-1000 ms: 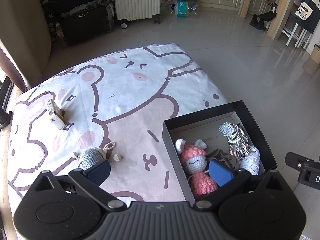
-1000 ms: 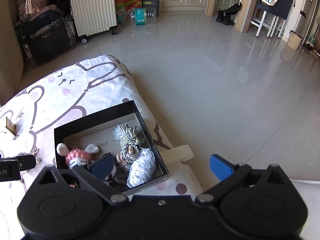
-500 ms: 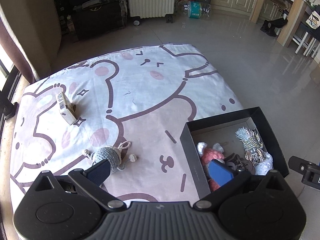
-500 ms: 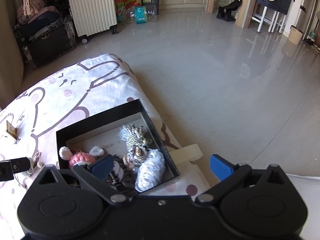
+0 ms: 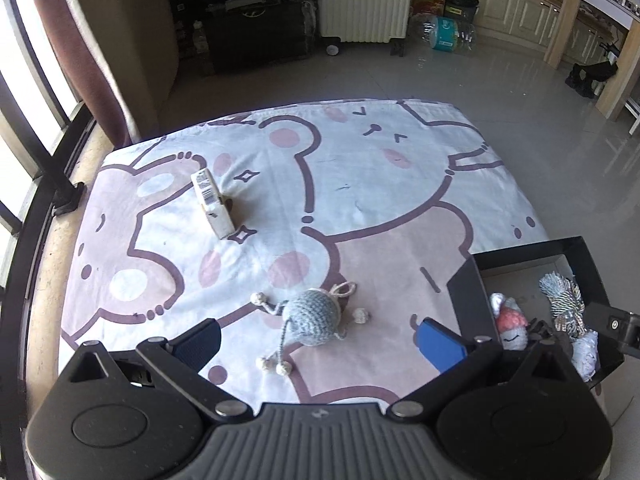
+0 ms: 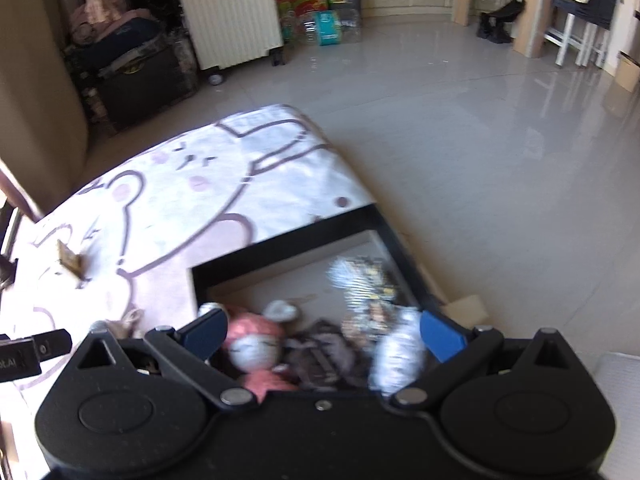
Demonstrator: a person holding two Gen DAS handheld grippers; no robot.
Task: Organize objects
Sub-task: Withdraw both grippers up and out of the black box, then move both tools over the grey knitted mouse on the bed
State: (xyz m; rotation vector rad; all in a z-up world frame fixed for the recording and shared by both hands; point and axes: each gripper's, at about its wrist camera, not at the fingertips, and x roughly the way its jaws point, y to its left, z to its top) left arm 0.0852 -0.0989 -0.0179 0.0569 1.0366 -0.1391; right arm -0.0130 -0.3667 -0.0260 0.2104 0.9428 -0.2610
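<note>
A grey crocheted mouse toy (image 5: 316, 317) lies on the pink-and-white cartoon bedspread (image 5: 360, 184). My left gripper (image 5: 320, 340) is open and empty, just above and behind the mouse, which lies between its fingers. A small cream carton (image 5: 212, 204) stands further left on the spread; it also shows in the right wrist view (image 6: 70, 262). A black box (image 5: 466, 292) at the right holds a pink crocheted doll (image 5: 510, 326), a striped rope toy (image 5: 562, 304) and a white yarn ball (image 5: 584, 354). My right gripper (image 6: 322, 334) is open and empty over the box (image 6: 288, 246), above the doll (image 6: 256, 348).
The spread ends at a glossy tiled floor (image 6: 480, 152) on the right. A white ribbed suitcase (image 5: 362, 0), dark bags (image 5: 256, 28) and a window railing (image 5: 36, 152) stand beyond it. A cream cloth bag (image 6: 468, 306) lies beside the box.
My left gripper has swung left from the box to over the grey mouse. My right gripper has moved left over the box; its view is now blurred.
</note>
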